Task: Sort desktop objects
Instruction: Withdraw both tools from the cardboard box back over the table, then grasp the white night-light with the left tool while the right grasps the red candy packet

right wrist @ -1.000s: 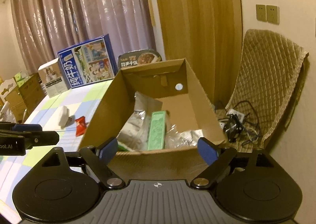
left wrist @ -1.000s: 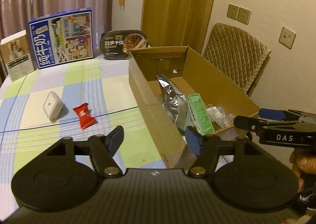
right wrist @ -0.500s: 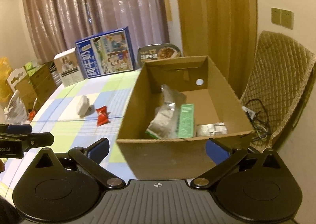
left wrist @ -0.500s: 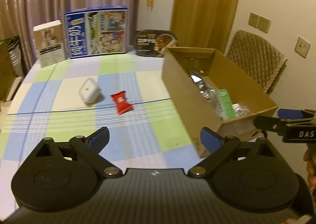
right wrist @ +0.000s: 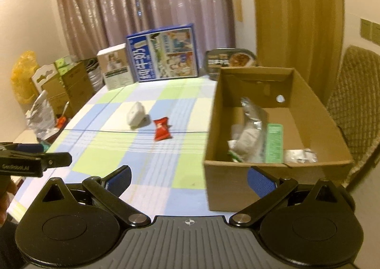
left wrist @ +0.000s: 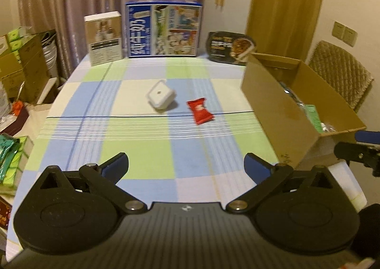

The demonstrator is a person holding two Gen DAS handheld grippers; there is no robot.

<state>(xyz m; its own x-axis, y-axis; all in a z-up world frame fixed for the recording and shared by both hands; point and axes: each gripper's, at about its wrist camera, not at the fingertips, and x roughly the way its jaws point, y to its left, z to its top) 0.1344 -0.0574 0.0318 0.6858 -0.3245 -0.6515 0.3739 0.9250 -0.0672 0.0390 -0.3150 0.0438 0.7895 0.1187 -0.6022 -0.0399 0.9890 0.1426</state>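
Observation:
A red snack packet (left wrist: 200, 111) and a white square container (left wrist: 161, 97) lie mid-table on the checked cloth; both also show in the right wrist view, the packet (right wrist: 162, 129) and the container (right wrist: 135, 113). An open cardboard box (right wrist: 237, 174) at the table's right edge holds a silver pouch (right wrist: 251, 126), a green carton (right wrist: 274, 143) and clear wrappers. My left gripper (left wrist: 186, 167) is open and empty, over the near table. My right gripper (right wrist: 188, 178) is open and empty, in front of the box's near left corner.
A blue milk carton box (left wrist: 163, 29), a small beige box (left wrist: 104, 38) and a black meal tray (left wrist: 231, 48) stand along the table's far edge. Cardboard boxes and bags (left wrist: 21, 69) crowd the floor at left. A padded chair (right wrist: 356, 93) stands right of the box.
Both grippers have pulled back from the box and swung left toward the table. The left gripper's jaws have opened wider. The packet and container have not moved.

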